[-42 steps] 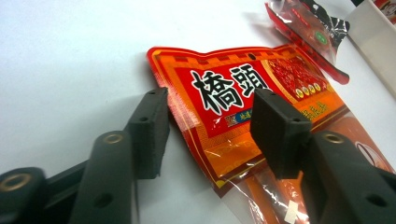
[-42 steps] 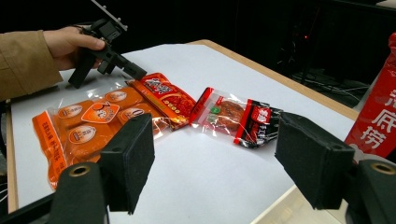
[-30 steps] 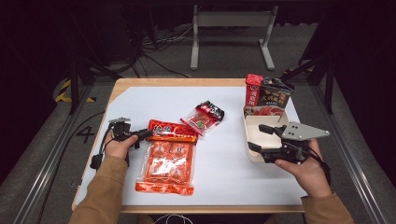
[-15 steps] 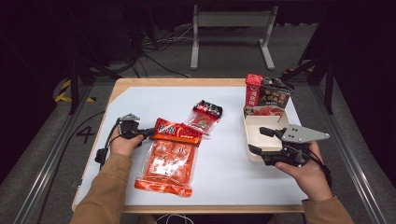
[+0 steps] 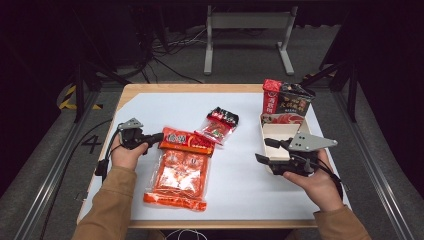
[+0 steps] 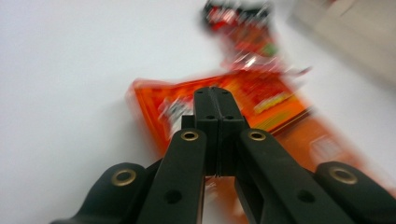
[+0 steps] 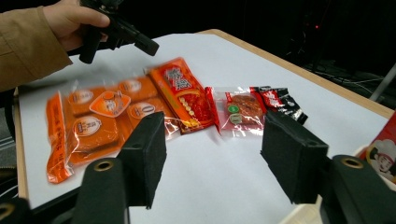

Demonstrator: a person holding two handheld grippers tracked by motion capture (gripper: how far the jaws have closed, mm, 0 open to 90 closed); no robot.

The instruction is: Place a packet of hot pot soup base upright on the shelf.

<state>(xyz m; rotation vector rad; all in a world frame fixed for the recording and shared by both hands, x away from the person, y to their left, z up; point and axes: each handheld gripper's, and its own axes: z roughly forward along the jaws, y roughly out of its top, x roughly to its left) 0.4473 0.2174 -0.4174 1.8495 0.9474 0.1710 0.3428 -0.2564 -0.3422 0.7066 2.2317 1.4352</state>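
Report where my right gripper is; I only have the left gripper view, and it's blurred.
Observer: The right gripper hovers at the near left edge of the beige tray. Its jaws are open with nothing between them, though they have just been closing.
Operator: Confirm what stands behind that tray.
Observer: A red and black box stands upright at its far end.
Operator: Check the left gripper from outside.
Observer: In the right gripper view, the left gripper is shut and above the table, over the red-topped end of the orange packet. I cannot tell whether it pinches the film.
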